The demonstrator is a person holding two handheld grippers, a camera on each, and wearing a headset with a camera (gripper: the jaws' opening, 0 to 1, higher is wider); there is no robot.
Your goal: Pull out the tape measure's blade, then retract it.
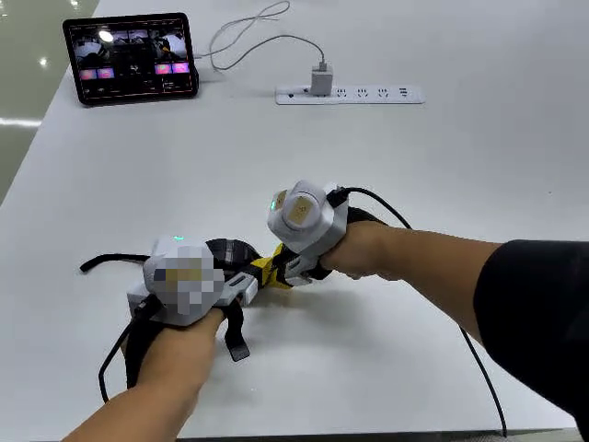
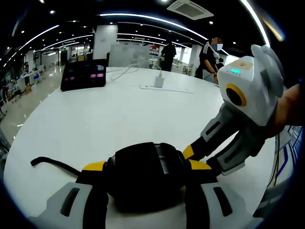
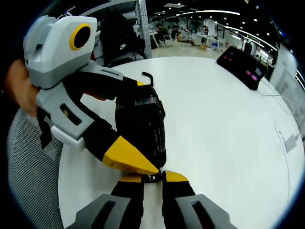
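The black tape measure [image 1: 228, 254] lies on the white table [image 1: 414, 184] between the two grippers. My left gripper [image 1: 241, 276] comes in from the lower left and is shut on its case [image 2: 147, 174], one yellow-tipped finger [image 2: 93, 166] on each side. My right gripper [image 1: 269, 271] reaches in from the right and meets the case's near edge [image 3: 140, 124]. Its yellow fingertips [image 3: 176, 176] are pinched together on the small metal blade tip [image 3: 153, 178]. No length of blade shows. A black wrist strap [image 1: 110, 261] trails left from the case.
A tablet [image 1: 131, 55] stands at the far left. A white power strip [image 1: 350, 93] with a charger [image 1: 320, 79] and cable lies at the back. A black cable [image 1: 479, 359] runs from my right gripper toward the table's front edge. People stand far off [image 2: 209, 52].
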